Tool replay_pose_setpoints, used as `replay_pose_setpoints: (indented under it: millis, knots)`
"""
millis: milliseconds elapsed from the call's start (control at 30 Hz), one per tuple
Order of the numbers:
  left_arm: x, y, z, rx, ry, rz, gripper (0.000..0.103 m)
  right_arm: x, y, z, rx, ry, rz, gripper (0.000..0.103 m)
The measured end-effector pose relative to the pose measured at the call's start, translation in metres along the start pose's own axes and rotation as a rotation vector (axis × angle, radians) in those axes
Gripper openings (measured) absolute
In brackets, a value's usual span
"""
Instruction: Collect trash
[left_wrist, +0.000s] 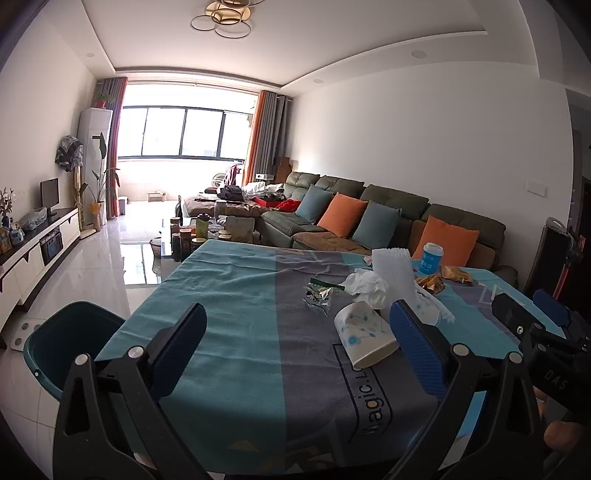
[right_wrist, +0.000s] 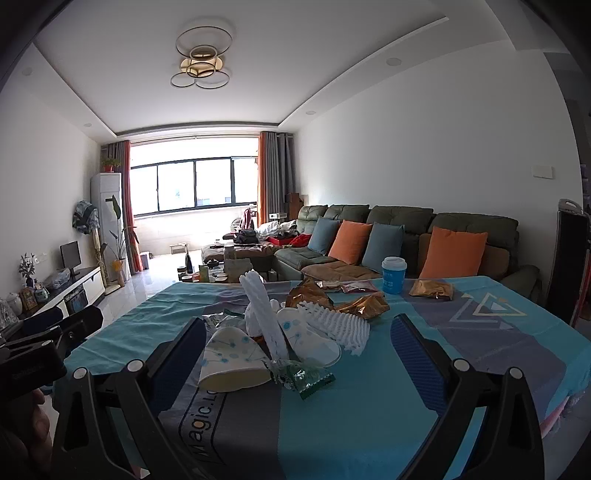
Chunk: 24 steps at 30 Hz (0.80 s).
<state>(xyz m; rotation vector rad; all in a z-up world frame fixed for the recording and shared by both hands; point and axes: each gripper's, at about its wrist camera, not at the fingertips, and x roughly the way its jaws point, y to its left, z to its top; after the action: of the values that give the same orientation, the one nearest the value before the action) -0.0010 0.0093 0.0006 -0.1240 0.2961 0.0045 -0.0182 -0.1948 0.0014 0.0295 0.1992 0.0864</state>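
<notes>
Nothing looks collected yet: both the left gripper (left_wrist: 299, 343) and right gripper (right_wrist: 299, 350) gape wide and empty, cup (right_wrist: 232, 365), wrappers (right_wrist: 364, 306) and foam (right_wrist: 264, 314) mid-frame on the table (right_wrist: 461, 354), bin (left_wrist: 70, 332) lower left.

Matt cloth tablecloth (left_wrist: 229, 295), paper cup (left_wrist: 364, 338)

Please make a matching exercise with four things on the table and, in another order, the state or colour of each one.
Things:
1. paper cup
2. blue cup with white lid
3. green wrapper
4. golden packet

States:
A. stands upright at the far side
B. lies flat, alone, to the right of the blue cup
C. lies on its side, mouth toward the camera
D. crumpled, beside the paper cup's mouth

Pairs: 1-C, 2-A, 3-D, 4-B
</notes>
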Motion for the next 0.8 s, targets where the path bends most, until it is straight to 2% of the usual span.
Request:
replay_pose_setpoints:
  millis: [800]
  knots:
    - [-0.008,0.005,0.002,-0.017,-0.019,-0.004,0.098,-0.001,0.0,0.005,0.014,0.019,-0.01,0.097]
